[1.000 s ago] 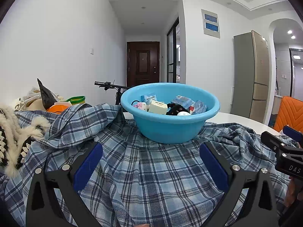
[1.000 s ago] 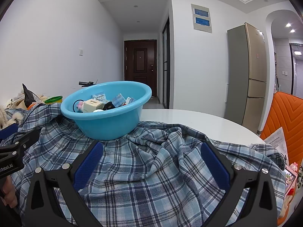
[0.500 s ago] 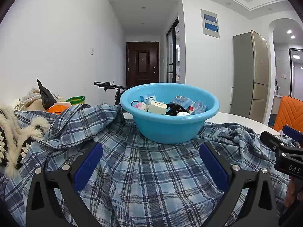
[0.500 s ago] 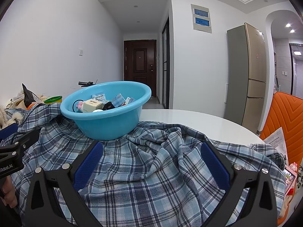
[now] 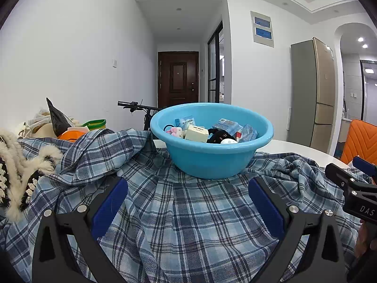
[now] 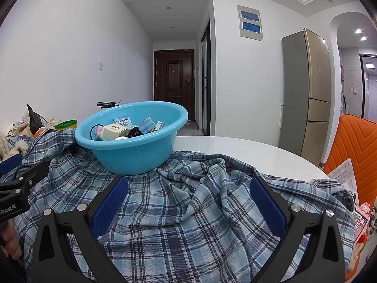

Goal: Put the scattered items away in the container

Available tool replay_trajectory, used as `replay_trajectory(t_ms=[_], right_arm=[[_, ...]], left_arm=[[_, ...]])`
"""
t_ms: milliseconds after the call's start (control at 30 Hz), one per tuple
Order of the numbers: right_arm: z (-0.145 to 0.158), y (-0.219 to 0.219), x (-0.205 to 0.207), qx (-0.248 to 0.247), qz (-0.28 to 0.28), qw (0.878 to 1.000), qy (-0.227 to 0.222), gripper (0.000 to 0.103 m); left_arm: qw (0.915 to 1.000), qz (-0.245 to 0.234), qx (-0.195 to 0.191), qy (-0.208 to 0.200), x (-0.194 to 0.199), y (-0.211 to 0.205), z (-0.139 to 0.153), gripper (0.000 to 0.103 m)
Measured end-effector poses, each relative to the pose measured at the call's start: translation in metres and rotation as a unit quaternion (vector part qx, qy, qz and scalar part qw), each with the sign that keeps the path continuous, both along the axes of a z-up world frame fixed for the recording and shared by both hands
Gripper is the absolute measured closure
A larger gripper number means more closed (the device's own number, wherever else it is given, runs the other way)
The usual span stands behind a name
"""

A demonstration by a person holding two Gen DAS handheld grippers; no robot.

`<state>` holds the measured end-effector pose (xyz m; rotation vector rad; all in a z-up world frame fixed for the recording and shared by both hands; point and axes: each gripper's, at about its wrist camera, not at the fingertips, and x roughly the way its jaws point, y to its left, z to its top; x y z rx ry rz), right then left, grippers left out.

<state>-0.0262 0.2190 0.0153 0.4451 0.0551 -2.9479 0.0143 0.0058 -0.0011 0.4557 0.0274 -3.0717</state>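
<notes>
Though heaped with small boxes, the blue basin point(image 5: 212, 151) sits on a limp plaid shirt point(image 5: 188, 212) on the white bench point(image 6: 235, 148); likely light, rigid, best gripped by its rim. Left gripper point(image 5: 188, 202) and right gripper point(image 6: 188, 202) gape, empty.

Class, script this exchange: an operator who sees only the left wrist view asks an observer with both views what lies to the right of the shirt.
Operator: What sits past the plaid shirt's right edge?
Observer: A pink case with a cartoon figure on top, right beside the cloth.
Operator: Anything at the orange chair?
Observer: A printed paper sheet shows in front of it; I cannot tell what it rests on.
</notes>
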Motion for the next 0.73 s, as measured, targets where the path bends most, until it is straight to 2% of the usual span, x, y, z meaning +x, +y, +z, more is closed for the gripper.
replay_trajectory(t_ms=[733], right_arm=[[-0.0002, -0.0009, -0.0004, 0.000, 0.000, 1.000, 0.000, 0.000]], left_arm=[[1.0000, 0.003, 0.000, -0.002, -0.0008, -0.0011, -0.0002, 0.000]])
